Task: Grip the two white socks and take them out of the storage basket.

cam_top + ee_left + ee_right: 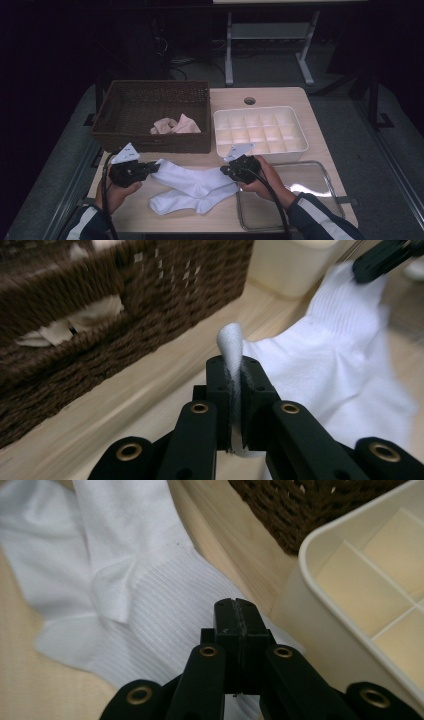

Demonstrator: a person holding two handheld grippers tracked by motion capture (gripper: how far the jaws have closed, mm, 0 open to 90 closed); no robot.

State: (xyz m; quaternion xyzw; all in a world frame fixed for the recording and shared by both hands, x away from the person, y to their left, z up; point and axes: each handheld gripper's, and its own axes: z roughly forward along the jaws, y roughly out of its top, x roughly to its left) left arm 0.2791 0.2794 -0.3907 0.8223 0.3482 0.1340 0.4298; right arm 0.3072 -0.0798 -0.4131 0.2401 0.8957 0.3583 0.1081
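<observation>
Two white socks lie crossed near the table's front edge. The upper sock [192, 179] runs from left to right, and the lower sock [175, 202] lies under it toward the front. My left gripper [151, 168] [234, 375] is shut on the upper sock's left end, and a fold of white cloth [230, 342] sticks up between its pads. My right gripper [225, 171] [235, 615] is shut at the ribbed cuff [165, 605] on that sock's right end. Its pads stand tight together, and the cuff runs under them. This gripper [367, 267] meets the raised cuff in the left gripper view.
A brown wicker basket [155, 86] stands at the back left with a pink cloth [175, 125] in it. A white divided box [260, 110] sits at the back right. A clear tray [331, 192] lies at the front right under my right forearm.
</observation>
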